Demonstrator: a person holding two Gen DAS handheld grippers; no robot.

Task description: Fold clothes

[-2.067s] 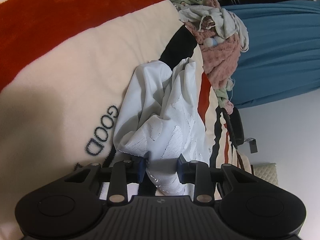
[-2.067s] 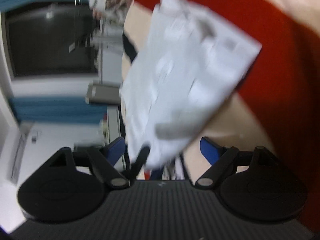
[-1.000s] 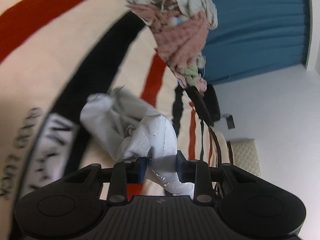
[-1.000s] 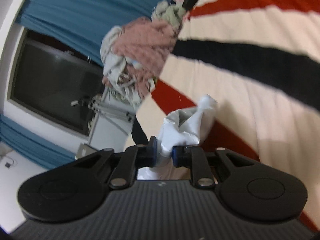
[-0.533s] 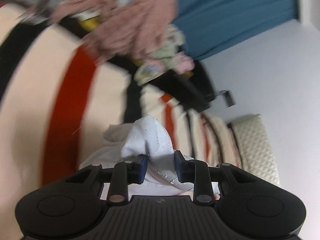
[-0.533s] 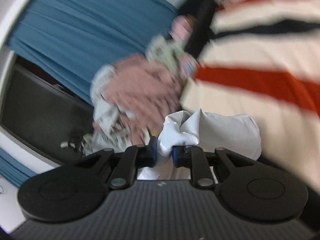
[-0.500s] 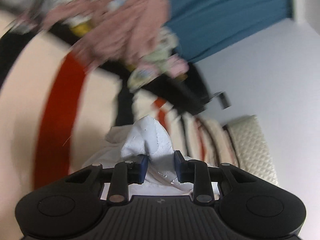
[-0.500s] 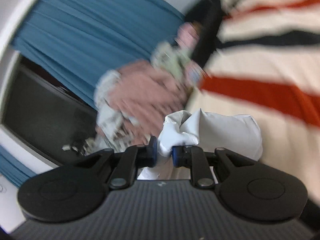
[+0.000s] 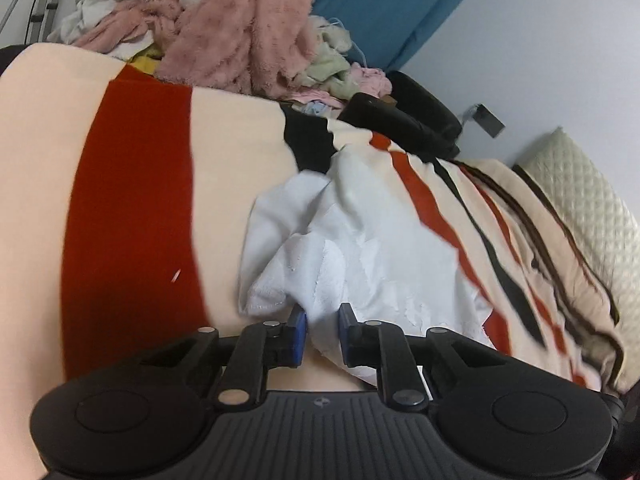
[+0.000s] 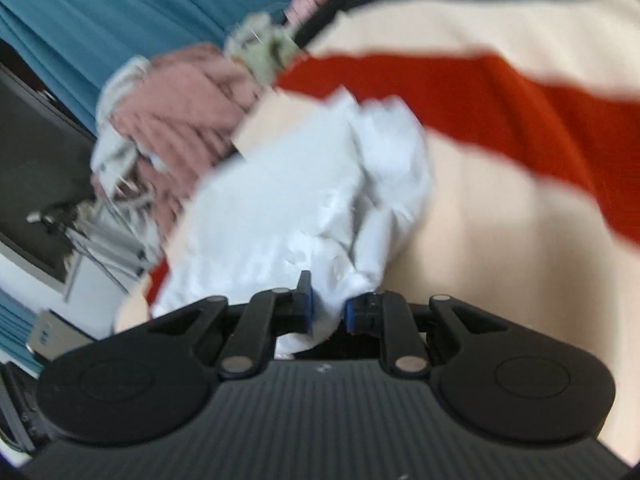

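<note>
1. My left gripper (image 9: 322,334): jaws closing, crumpled white cloth garment (image 9: 352,248) pinched between its blue pads, lower centre of frame.
2. My right gripper (image 10: 328,312): narrow, clamped on the same garment (image 10: 304,204).
3. Garment lies bunched on the cream blanket with red and black stripes (image 9: 136,208).
4. Heap of pink fleece and mixed laundry (image 9: 236,28), upper left.

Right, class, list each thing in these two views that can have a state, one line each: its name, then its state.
Left tool: closing on the white garment, cloth between its blue pads.
Right tool: shut on the white garment.
White garment: crumpled, unfolded, lying on the blanket.
Striped blanket: spread out flat.
Clothes pile: heaped, unfolded, at the blanket's far edge.
Blue curtain: drawn.
</note>
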